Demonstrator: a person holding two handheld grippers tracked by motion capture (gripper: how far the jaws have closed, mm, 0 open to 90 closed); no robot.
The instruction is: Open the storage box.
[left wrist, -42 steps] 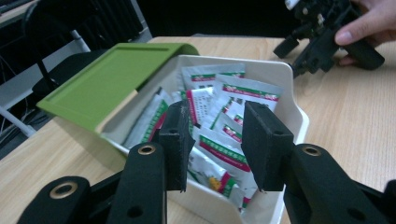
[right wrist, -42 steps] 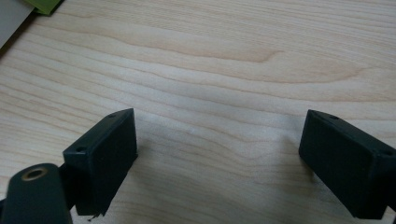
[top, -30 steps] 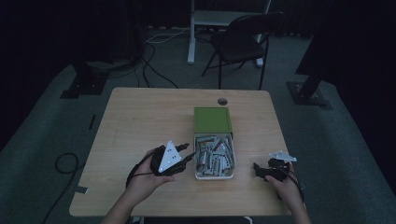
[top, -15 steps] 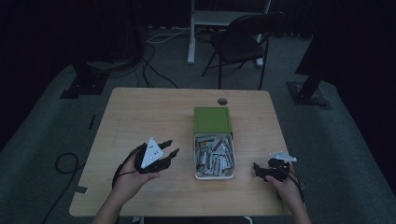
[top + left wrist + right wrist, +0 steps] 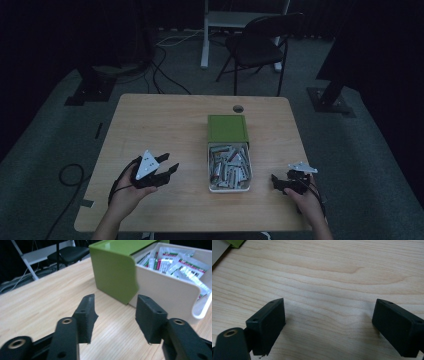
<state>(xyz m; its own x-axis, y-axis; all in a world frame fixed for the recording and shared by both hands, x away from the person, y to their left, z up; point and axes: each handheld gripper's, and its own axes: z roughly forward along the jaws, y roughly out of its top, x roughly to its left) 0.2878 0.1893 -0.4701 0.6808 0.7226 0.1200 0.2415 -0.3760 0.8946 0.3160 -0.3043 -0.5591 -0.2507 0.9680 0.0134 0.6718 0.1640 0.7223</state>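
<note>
1. Left gripper (image 5: 167,171), lower left of the high view: jaws part-way apart, just been opening, nothing between them, only bare table (image 5: 165,120).
2. Right gripper (image 5: 277,181), lower right: jaws wide, empty, over bare wood.
3. White box (image 5: 229,188) of packets (image 5: 227,165), lower centre between the grippers, green lid (image 5: 227,128) slid toward the frame top.

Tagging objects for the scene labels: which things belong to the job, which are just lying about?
In play:
- white open box with green sliding lid
- small foil packets inside it
- left gripper, jaws just opening, empty
- right gripper, jaws open

Lying about:
- black folding chair
- floor cables
- wooden table
</note>
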